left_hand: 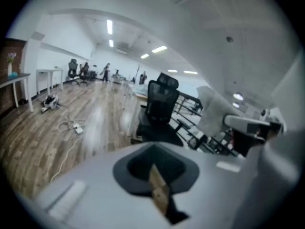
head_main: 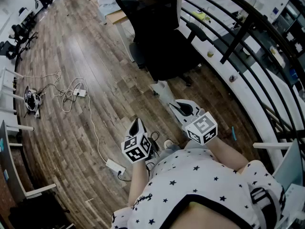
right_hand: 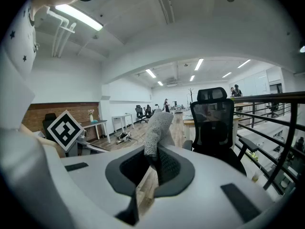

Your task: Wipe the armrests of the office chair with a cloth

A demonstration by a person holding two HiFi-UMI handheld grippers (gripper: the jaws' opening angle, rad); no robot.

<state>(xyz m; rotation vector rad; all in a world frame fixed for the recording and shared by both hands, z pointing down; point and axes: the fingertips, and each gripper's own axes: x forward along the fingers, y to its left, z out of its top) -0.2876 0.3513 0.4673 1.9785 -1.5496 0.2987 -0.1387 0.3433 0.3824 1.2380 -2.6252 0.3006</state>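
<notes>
The black office chair (head_main: 162, 32) stands ahead of me on the wood floor, its back towards me, with one armrest (head_main: 196, 31) showing on its right side. My right gripper (head_main: 175, 107) is shut on a pale grey cloth (head_main: 164, 92), which sticks out forward, short of the chair. In the right gripper view the cloth (right_hand: 157, 128) rises from the jaws, with the chair (right_hand: 214, 123) beyond it. My left gripper (head_main: 137, 124) hangs lower left, shut and holding nothing. In the left gripper view the chair (left_hand: 159, 113) is far off and the cloth (left_hand: 214, 111) is at right.
A white power strip (head_main: 78, 93) and loose cables lie on the floor at left, and another strip (head_main: 116, 166) lies near my feet. A black railing (head_main: 248, 27) curves along the right. A desk (head_main: 116, 15) stands behind the chair.
</notes>
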